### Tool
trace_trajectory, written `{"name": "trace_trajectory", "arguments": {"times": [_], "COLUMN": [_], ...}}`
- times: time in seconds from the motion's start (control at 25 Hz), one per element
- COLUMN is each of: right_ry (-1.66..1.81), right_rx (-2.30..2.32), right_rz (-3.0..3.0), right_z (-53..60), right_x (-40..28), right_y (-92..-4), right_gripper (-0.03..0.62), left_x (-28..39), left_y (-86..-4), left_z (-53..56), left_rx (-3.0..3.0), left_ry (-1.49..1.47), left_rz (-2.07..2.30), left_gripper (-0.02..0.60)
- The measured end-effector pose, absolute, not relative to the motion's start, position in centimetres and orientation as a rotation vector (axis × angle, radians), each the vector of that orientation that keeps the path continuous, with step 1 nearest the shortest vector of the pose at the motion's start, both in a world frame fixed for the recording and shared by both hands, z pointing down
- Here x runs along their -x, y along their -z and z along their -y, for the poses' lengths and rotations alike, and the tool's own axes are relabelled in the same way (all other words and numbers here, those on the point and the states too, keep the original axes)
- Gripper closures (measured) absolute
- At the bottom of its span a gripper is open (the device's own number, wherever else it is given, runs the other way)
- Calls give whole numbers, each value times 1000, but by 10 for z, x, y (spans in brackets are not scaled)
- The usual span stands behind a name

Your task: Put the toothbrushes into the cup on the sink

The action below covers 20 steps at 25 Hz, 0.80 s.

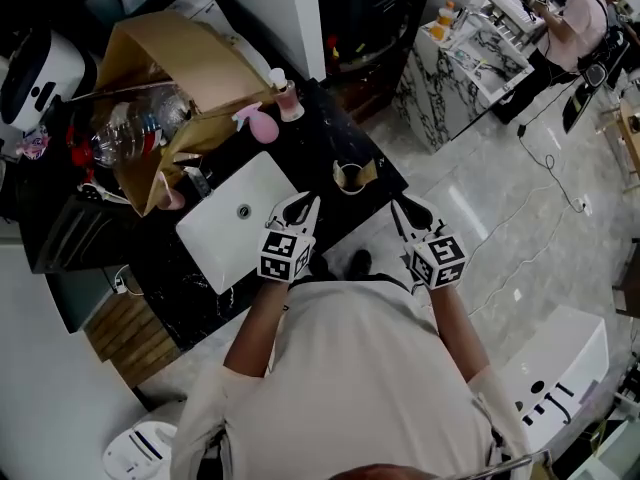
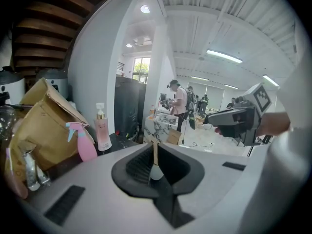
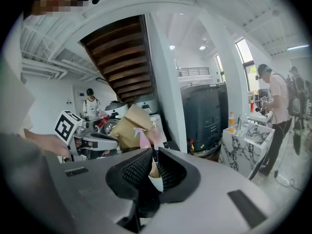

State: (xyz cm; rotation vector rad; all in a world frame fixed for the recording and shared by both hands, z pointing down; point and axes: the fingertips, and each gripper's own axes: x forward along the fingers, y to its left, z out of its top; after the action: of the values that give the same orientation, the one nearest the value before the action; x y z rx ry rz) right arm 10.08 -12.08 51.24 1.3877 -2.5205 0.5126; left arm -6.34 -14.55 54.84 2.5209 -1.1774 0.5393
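A tan cup (image 1: 349, 177) stands on the black counter to the right of the white sink (image 1: 215, 236). My left gripper (image 1: 303, 206) hovers over the sink's near right corner; in its own view the left gripper (image 2: 155, 149) is shut on a thin tan toothbrush (image 2: 155, 164) with a white end. My right gripper (image 1: 408, 208) hangs just off the counter's front, to the right of the cup. In the right gripper view the right gripper (image 3: 154, 154) is shut on a second toothbrush (image 3: 155, 175), pale with a white end. The head view does not show the toothbrushes.
A pink spray bottle (image 1: 256, 123) and a pump bottle (image 1: 287, 96) stand behind the sink. A brown paper bag (image 1: 180, 68) and clear plastic bottles (image 1: 135, 123) crowd the counter's back left. A marble table (image 1: 470, 53) and a person (image 1: 580, 23) are farther off.
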Motion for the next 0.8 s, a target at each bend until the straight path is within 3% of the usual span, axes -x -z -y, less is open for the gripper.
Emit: {"name": "trace_trajectory", "arguments": {"times": [0.8], "right_ry": [-424], "right_rx": [-1386], "right_rz": [2600], "right_z": [117], "right_x": [-97], "right_y": [-483], "right_gripper": [556], "left_x": [86], "left_y": [-517], "left_z": [131], "left_rx": [-2500], "left_ry": [-359], "left_rz": [1237], "left_gripper": [574]}}
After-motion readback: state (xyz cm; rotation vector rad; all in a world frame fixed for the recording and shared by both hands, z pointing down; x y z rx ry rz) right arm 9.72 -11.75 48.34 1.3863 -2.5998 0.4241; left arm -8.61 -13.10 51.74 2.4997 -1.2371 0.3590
